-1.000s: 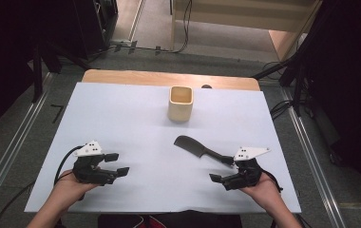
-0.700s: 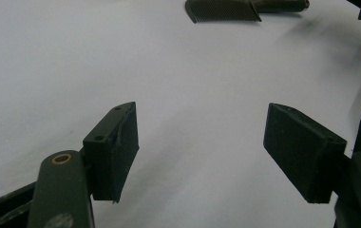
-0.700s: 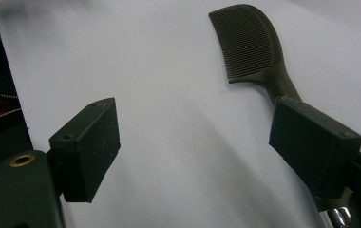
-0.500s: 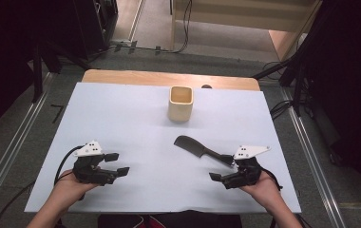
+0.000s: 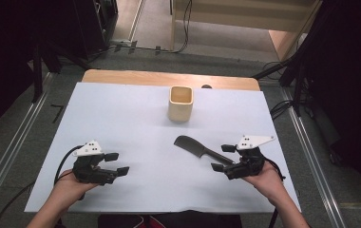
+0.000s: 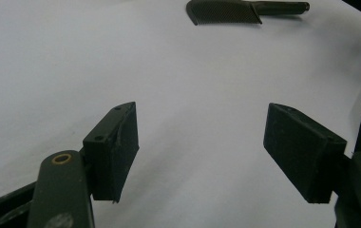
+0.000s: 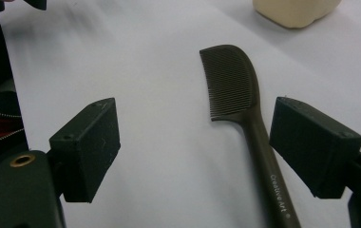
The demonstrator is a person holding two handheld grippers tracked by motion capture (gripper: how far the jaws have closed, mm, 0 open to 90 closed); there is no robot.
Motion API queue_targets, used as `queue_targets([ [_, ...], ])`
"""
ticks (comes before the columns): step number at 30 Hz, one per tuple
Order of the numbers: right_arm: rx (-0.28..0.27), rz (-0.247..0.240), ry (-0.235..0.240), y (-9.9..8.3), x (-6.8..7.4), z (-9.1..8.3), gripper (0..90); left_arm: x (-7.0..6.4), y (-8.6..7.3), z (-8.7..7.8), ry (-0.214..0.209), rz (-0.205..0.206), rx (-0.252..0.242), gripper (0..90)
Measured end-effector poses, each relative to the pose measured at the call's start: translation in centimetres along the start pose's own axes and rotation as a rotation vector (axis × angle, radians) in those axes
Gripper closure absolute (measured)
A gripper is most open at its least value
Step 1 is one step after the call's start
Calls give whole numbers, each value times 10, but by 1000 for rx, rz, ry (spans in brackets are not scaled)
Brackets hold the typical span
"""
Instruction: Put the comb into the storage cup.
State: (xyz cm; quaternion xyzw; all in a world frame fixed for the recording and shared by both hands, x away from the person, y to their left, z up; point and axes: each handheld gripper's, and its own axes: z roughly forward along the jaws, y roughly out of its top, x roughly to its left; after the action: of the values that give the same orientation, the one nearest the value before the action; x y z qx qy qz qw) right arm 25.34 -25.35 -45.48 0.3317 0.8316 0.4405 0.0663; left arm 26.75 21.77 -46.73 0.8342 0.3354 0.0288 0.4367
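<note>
My right tongs (image 7: 195, 142) stood wide open, empty, astride the comb (image 7: 245, 109) handle for a grip. Left tongs (image 6: 202, 142), open and empty, waited well left of the comb.

Matt, seemingly plastic comb (image 7: 238, 102)

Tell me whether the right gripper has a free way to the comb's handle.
Probably yes. The right gripper is open, and the comb lies flat on the sheet with its handle running between the jaws, nearer one of them. Nothing stands between; the cup is well beyond.
</note>
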Motion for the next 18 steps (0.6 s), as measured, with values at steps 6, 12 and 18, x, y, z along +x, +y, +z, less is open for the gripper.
queue_targets([
  [6,-12,-15,-8,9,-7,-3,155,0,0,0,1,-1,-1,283],
  [12,-20,-11,-22,15,-13,-5,155,0,0,0,-2,0,0,283],
  [18,-32,-12,-28,22,-21,-5,155,0,0,0,-2,-1,0,283],
])
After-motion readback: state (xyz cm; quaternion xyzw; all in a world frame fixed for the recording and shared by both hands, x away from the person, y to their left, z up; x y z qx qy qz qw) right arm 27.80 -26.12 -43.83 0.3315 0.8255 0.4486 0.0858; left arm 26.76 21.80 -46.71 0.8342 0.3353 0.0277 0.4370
